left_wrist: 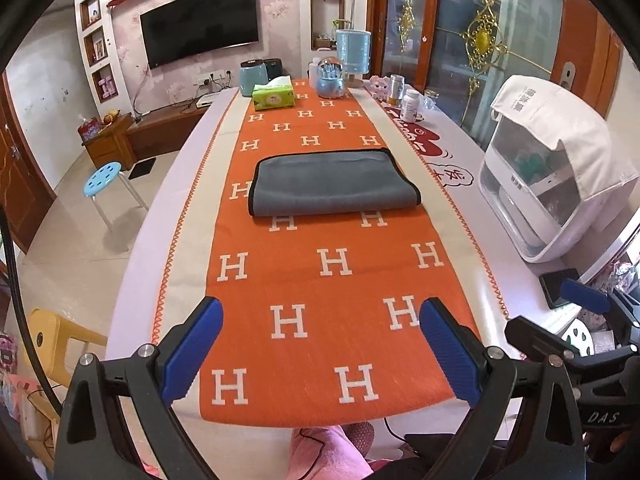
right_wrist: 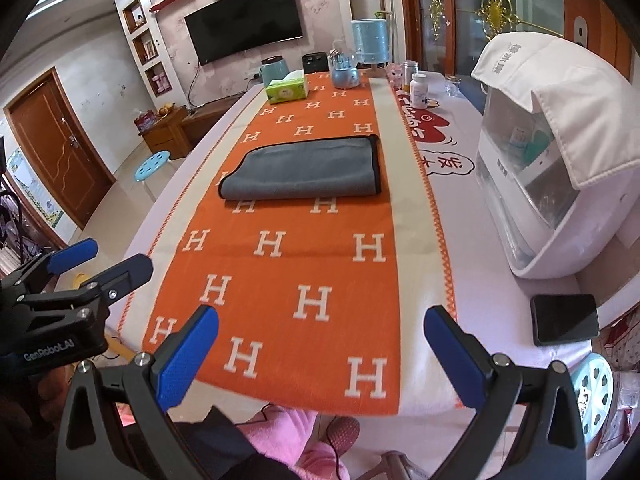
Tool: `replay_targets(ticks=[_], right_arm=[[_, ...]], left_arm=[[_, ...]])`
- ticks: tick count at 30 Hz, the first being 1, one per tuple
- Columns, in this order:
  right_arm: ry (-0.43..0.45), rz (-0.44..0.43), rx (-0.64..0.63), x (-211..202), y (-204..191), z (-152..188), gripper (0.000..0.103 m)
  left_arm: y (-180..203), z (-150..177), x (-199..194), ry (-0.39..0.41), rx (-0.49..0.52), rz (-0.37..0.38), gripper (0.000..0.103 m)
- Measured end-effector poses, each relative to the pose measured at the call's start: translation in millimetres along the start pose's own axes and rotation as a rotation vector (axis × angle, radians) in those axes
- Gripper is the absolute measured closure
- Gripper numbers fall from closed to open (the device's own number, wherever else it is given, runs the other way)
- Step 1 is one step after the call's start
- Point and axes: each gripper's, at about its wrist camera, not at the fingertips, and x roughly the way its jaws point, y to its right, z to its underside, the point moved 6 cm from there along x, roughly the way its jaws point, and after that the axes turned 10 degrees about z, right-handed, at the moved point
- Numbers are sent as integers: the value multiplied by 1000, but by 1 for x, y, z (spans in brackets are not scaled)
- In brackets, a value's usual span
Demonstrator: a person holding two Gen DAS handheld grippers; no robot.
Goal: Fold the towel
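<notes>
Left gripper [left_wrist: 320,348] and right gripper [right_wrist: 320,352] hover wide open and empty, the soft, limp grey towel [left_wrist: 334,182] well ahead, best pinched at its black-edged corners.

Home living/dining room. Wall-mounted TV [left_wrist: 200,22] on pink floral wallpaper, flanked by built-in display niches [left_wrist: 96,46] with knick-knacks. Low wooden TV cabinet [left_wrist: 160,132] below it, fruit on its side unit. Brown wooden door [right_wrist: 60,148] at left, tiled floor, blue plastic stool [left_wrist: 102,180]. Long bench [left_wrist: 136,248] covered by an orange H-pattern runner [left_wrist: 320,280], carrying household clutter: green tissue box [left_wrist: 273,98], blue jar [left_wrist: 253,74], pill bottle [left_wrist: 411,106], covered white countertop appliance [right_wrist: 552,184], phone [right_wrist: 566,318]. Glass doors with gold ornaments [left_wrist: 482,40] at right.
</notes>
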Motion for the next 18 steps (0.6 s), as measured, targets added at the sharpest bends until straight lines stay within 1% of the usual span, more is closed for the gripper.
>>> replay_targets(ticks=[6, 11, 15, 18], right_arm=[[-17, -14, 8, -21, -2, 0, 0], [1, -10, 22, -41, -5, -2, 0], [33, 13, 28, -52, -4, -2, 0], [46, 26, 46, -53, -2, -3, 0]], left_arm=[[9, -4, -25, 32, -26, -2, 5], [11, -6, -44, 66, -64, -9, 5], [10, -2, -49, 79, -69, -54, 5], [7, -2, -49, 83, -80, -69, 5]])
